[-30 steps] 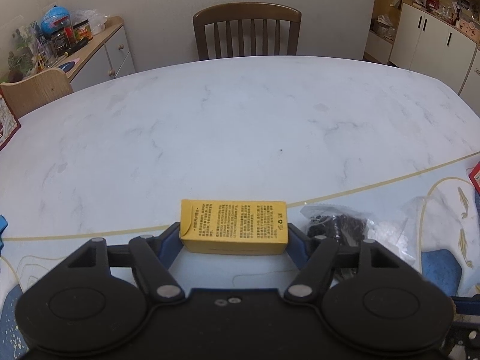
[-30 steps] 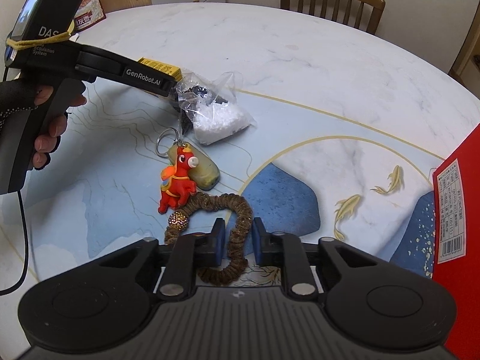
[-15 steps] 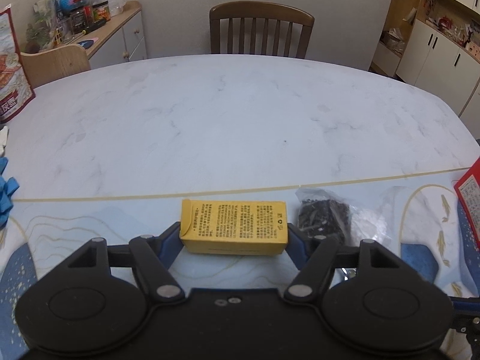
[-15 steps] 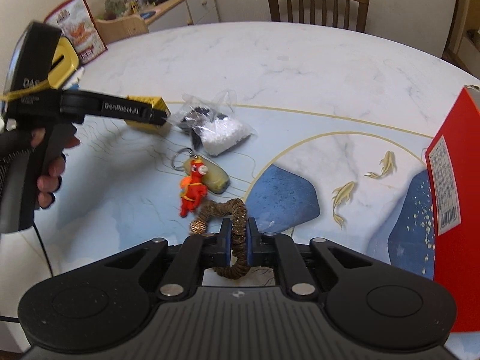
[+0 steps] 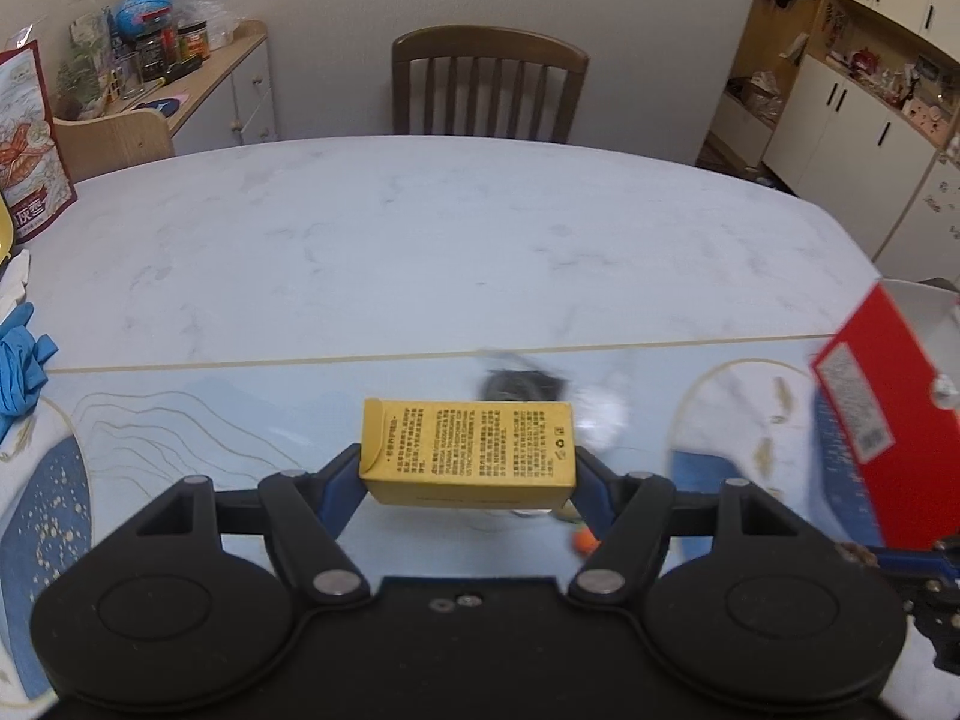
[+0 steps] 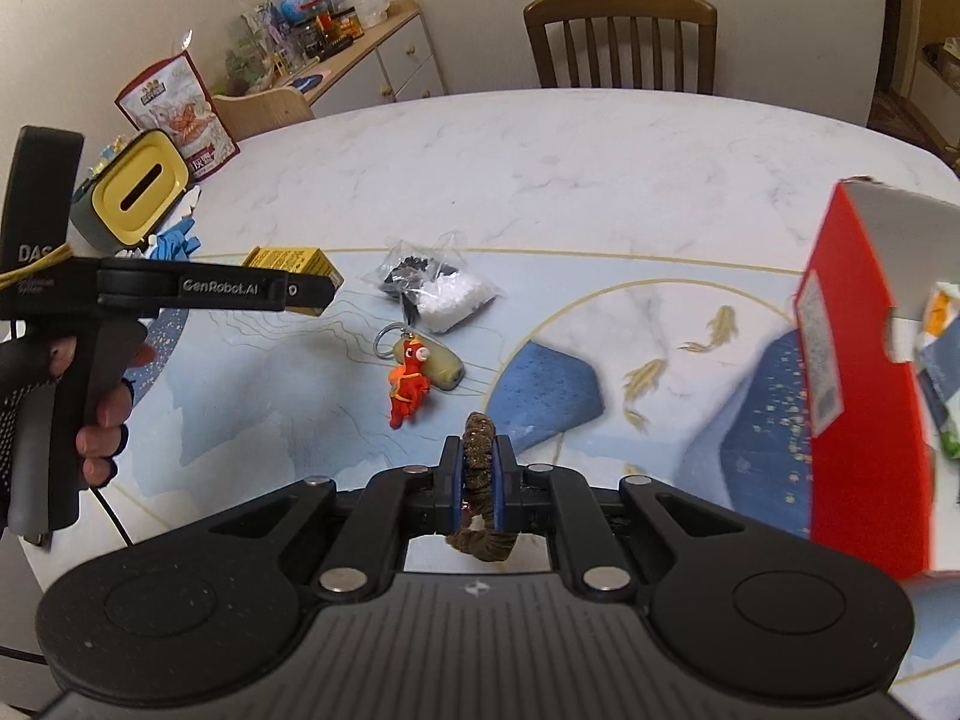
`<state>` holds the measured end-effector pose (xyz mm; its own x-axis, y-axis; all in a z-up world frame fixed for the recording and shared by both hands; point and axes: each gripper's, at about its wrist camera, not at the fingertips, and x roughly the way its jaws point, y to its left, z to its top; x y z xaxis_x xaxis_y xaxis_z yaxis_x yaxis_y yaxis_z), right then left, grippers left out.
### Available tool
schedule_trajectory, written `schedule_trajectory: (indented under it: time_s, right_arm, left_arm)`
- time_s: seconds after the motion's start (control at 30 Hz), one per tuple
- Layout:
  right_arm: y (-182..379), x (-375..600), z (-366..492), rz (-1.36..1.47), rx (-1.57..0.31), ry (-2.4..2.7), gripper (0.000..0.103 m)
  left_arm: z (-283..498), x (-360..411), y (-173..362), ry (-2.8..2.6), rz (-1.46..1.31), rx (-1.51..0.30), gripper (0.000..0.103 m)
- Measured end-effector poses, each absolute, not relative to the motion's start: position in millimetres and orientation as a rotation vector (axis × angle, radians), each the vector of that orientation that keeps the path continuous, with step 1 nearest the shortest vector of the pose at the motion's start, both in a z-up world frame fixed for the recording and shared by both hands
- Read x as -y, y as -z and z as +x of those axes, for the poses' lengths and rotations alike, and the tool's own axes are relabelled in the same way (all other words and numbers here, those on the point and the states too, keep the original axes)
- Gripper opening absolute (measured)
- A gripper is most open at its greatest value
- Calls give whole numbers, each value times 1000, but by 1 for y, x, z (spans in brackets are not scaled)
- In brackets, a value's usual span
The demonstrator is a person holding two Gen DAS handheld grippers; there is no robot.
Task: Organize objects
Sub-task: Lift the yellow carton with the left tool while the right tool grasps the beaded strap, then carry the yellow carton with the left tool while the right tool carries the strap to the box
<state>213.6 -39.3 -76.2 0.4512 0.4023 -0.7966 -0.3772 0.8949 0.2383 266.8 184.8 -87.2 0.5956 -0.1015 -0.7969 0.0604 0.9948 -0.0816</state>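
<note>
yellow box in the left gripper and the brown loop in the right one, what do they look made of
Yellow box: likely thin matte cardboard; folded flap edge at its left end, sharp creases, printed text. It sits clamped in the left gripper.

Brown loop: looks like ruched fabric with a slight metallic glint, perhaps a scrunchie; its surface bunches in small folds where the right gripper pinches it. Exact fibre can't be told.

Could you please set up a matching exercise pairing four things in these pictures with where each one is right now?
Things:
1. yellow carton
2. brown scrunchie
3. red monkey keychain
4. red box

Places:
A. lying on the table mat beside a clear plastic bag
B. clamped in the right hand-held gripper
C. standing at the right edge of the table
D. clamped in the left hand-held gripper

Pairs: 1-D, 2-B, 3-A, 4-C
</note>
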Motion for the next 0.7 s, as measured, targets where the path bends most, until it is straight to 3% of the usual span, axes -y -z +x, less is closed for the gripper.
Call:
schedule_trajectory:
  time_s: [0.7]
  right_arm:
    - [12,169,195,52,-897,-435,9]
  left_arm:
    - [224,-56,32,251,-8,-927,70]
